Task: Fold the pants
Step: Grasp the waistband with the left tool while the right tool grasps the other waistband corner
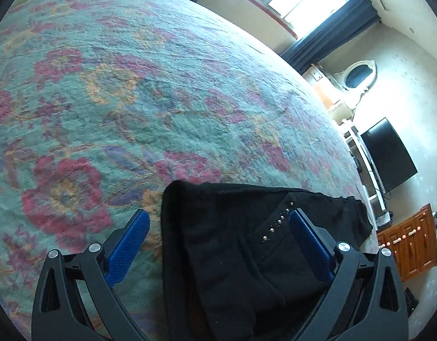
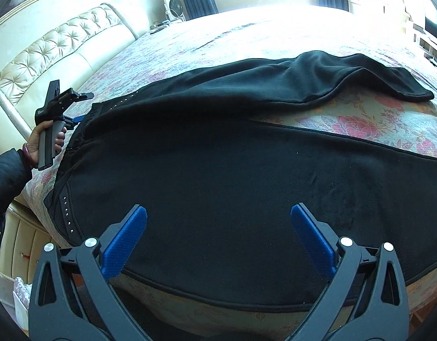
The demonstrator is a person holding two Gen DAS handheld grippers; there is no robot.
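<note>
Seen from the left wrist, the left gripper, blue-padded jaws spread and released, is straddling the studded waistband corner of the black fleece pants lying on the floral quilted bedspread; closing now risks pinching one layer only, or bedspread with it. Seen from the right wrist, the right gripper is hovering, jaws likewise spread and empty, over the near leg, while the far leg is lying rumpled and splayed apart, so a fold begun here is probably trapping wrinkles or misaligning seams.
</note>
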